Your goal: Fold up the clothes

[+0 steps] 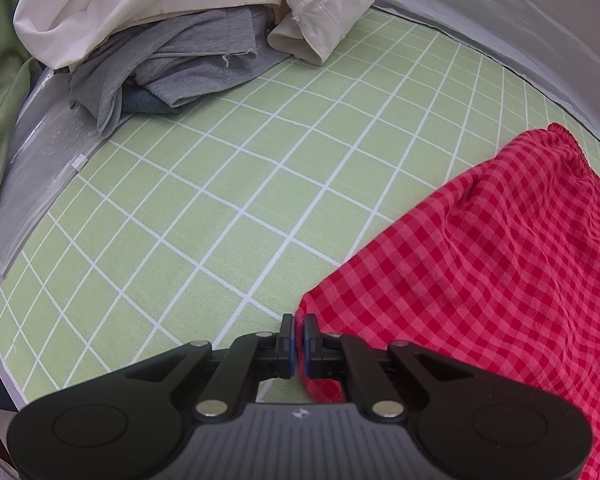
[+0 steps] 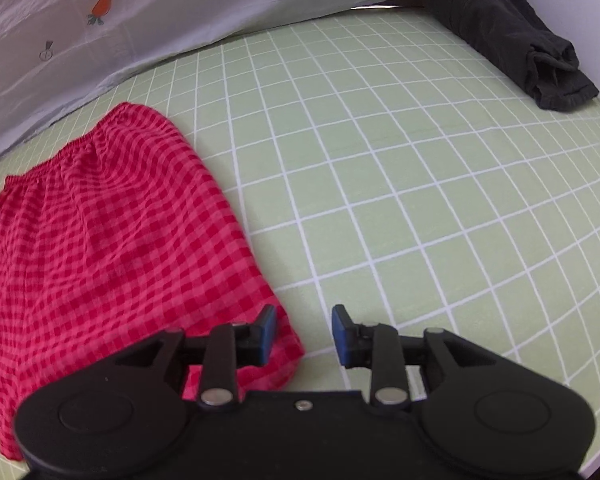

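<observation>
From my left wrist camera, my left tongs [image 1: 299, 334] are closed together, with almost no gap between the blue pads, and they pinch the near corner of the red checked shorts [image 1: 500, 264]; the shorts lie spread on the green grid mat [image 1: 220, 200] that covers the counter, with their gathered waistband [image 1: 572, 140] at the far end from my tongs; far beyond the shorts' pinched corner there is a pile of clothes, a white garment [image 1: 160, 4] on top of a grey garment [image 1: 180, 64]; behind the shorts, along the mat's far edge, lies a pale grey cloth [image 1: 500, 12].

From my right wrist camera, my right tongs [image 2: 304, 334] stand wide apart and hold nothing; one blue pad [image 2: 267, 332] is over the near corner of the red checked shorts [image 2: 100, 240], the other pad [image 2: 341, 334] is over the bare green grid mat [image 2: 420, 180] just beside the shorts; whether the first pad touches the fabric I cannot tell; well apart from the shorts, at the mat's far corner, lies a dark grey garment [image 2: 508, 36]; behind the shorts' waistband [image 2: 80, 148] hangs a pale cloth with a small carrot print [image 2: 102, 4].
</observation>
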Tool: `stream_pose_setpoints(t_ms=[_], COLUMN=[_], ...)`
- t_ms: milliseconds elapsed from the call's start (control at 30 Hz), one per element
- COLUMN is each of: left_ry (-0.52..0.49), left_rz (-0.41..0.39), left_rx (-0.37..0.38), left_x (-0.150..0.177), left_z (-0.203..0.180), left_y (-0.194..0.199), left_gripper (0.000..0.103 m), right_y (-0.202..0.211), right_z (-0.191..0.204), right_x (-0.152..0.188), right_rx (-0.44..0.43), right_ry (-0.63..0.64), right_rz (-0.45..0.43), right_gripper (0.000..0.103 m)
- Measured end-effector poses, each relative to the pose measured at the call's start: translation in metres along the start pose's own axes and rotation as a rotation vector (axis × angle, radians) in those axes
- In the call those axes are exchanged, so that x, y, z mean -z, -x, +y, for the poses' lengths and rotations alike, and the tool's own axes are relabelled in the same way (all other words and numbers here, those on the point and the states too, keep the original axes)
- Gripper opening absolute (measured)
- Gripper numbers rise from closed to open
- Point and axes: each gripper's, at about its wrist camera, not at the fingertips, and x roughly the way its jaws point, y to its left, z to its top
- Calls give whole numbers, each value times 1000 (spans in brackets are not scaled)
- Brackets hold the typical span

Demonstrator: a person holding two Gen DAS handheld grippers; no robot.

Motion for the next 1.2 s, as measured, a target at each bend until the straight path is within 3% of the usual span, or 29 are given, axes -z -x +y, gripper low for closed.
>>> stream_pose_setpoints(t_ms=[133,200,233,300,400,500,533,700,800,933,1033,1200], left_ry=[-7,-1,2,4,0,0,2,2,3,4,5,25], left_rz=[-1,-1,-1,-2,-5,-9,-10,-15,-17,-11,-3,-2], left_rx=[-3,1,4,6,5,5,5,6,6,11,14,70], left_x=[1,1,2,2,2,3,3,4,4,3,1,0], left_z=[-1,0,1,2,1,1,1,1,1,2,1,-6], left_y=[-1,-1,-1,-1,0,0,0,0,1,0,0,9], left_gripper=[5,5,5,5,5,5,5,5,5,5,5,4], right_y=[-6,-5,-5,-5,-7,-6,-6,5,4,7,9,16], right_z=[15,22,24,25,22,16,11,-32,-39,-25,-15,-10], right_x=[8,10,11,11,11,11,11,11,15,19,19,20], right_rx=[-47,-40,-32,-32,-68,-79,-95,-229,-167,-62,-12,48], right_ry=[81,115,134,153,167,159,130,-195,-224,-107,-37,30], right_rz=[3,-4,-13,-18,-2,32,57,84,96,93,75,41], right_gripper=[31,41,51,54,45,19,6,4,6,21,22,35])
